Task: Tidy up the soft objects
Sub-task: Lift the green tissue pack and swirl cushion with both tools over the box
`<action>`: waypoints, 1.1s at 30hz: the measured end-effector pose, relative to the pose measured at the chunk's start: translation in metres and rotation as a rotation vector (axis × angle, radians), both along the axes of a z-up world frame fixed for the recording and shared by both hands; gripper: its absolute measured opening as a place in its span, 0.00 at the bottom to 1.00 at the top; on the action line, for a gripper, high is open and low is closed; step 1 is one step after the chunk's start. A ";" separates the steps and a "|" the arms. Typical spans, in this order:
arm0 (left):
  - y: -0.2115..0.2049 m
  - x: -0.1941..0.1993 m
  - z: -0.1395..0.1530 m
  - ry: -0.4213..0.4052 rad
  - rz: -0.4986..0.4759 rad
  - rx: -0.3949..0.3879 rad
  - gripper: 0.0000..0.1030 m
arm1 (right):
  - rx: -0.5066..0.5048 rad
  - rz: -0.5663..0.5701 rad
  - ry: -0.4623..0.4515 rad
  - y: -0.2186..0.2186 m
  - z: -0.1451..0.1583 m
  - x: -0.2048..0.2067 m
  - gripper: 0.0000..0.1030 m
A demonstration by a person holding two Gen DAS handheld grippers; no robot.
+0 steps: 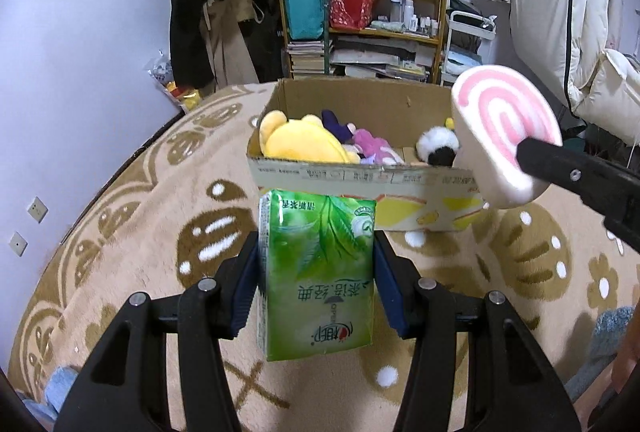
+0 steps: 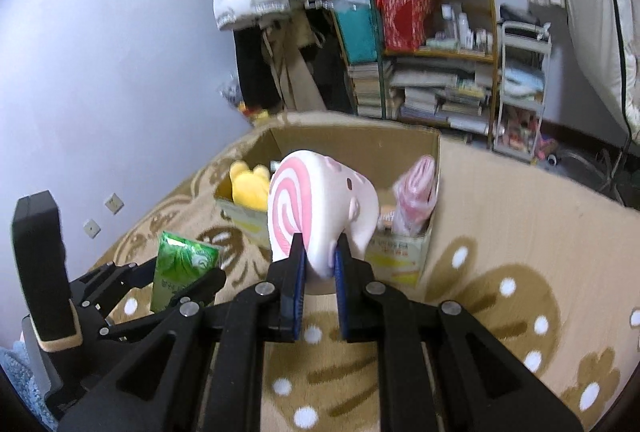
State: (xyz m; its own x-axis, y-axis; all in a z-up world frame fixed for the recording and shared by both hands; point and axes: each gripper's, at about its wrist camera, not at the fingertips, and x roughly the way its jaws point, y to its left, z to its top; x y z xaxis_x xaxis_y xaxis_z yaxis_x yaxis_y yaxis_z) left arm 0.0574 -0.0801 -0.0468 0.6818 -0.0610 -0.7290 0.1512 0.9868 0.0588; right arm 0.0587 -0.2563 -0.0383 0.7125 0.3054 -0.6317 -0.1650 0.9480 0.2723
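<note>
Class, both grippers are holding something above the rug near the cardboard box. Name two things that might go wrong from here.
1. The right gripper pinches only the lower edge of the pink-swirl squishy; it may slip out short of the cardboard box.
2. The tissue pack in the left gripper might land on the box's near wall, since plush toys fill that side.

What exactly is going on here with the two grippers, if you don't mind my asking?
A person is tidying soft things into a cardboard box on the rug. The left gripper is clamped on a green tissue pack; the right gripper pinches a pink-swirl squishy toy. A yellow plush already lies inside the box.
</note>
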 end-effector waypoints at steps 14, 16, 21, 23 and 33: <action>-0.003 0.011 0.044 -0.154 -0.050 0.003 0.51 | -0.002 -0.030 -0.164 -0.005 0.029 0.001 0.14; -0.004 0.014 0.047 -0.173 -0.050 0.005 0.51 | -0.005 -0.032 -0.177 -0.005 0.032 0.004 0.14; -0.010 0.024 0.047 -0.181 -0.069 0.001 0.51 | -0.004 -0.046 -0.207 -0.006 0.036 0.012 0.14; -0.013 0.028 0.049 -0.193 -0.080 0.000 0.51 | -0.006 -0.054 -0.208 -0.007 0.035 0.015 0.14; -0.022 0.055 0.050 -0.177 -0.115 -0.043 0.51 | -0.018 -0.090 -0.211 -0.014 0.033 0.039 0.14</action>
